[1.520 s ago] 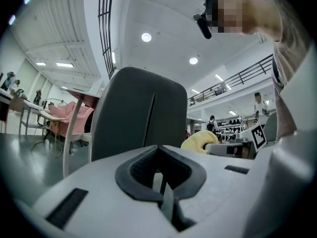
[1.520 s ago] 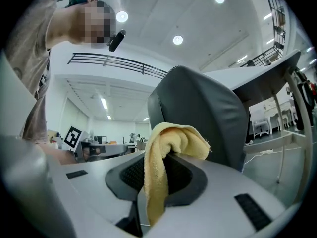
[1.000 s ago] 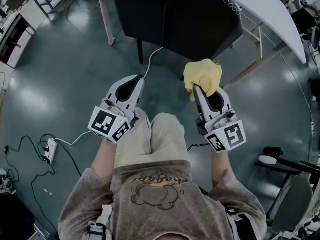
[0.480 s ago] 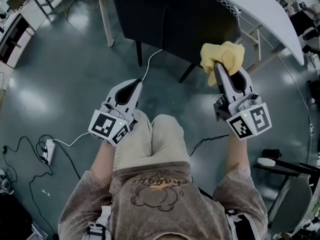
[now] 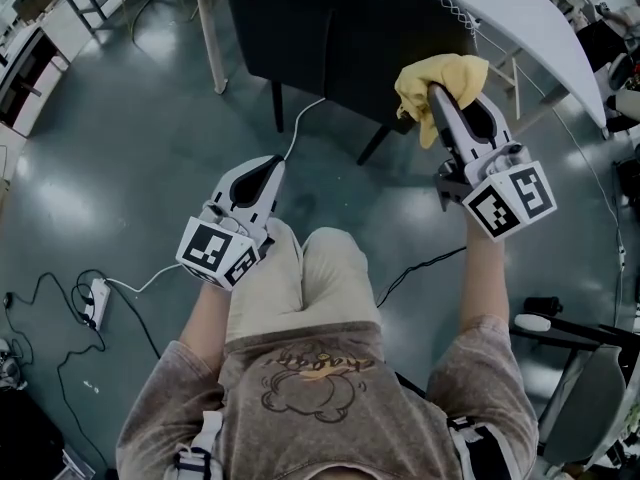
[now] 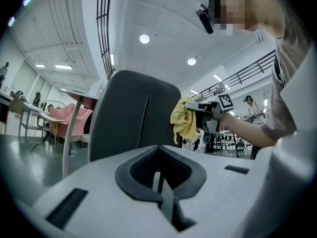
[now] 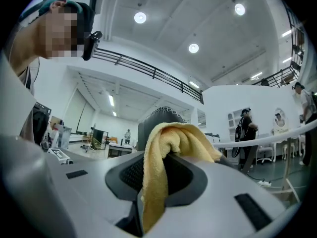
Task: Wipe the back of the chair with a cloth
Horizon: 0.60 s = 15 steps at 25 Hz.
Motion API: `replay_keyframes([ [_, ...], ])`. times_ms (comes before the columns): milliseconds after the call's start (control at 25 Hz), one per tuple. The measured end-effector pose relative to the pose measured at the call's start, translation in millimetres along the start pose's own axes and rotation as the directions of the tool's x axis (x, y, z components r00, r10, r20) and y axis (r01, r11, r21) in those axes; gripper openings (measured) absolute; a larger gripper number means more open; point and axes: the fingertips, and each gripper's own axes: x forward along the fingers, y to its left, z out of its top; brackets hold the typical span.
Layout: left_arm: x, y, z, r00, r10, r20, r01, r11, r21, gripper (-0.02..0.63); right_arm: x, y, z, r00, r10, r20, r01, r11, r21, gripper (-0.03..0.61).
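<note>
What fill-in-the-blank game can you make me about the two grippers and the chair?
The right gripper is shut on a ____ cloth. The left gripper, low over the person's lap, holds ____. In the head view the cloth is by the ____ edge of the dark chair.
Missing words: yellow; nothing; right.

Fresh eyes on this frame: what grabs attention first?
The yellow cloth stands out first, bunched in the shut jaws of the right gripper and held up at the right edge of the dark chair back. Next comes the left gripper, shut on nothing, low beside the person's knees.
</note>
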Motion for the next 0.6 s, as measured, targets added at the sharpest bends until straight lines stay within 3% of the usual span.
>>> replay_keyframes([
  [600,-5,-7,3,1.0,-0.012,0.009,0.012,1.0,0.007,0.009,26,11,-1,0.999,0.042,-0.017,-0.041,0.999,0.018,0.092],
])
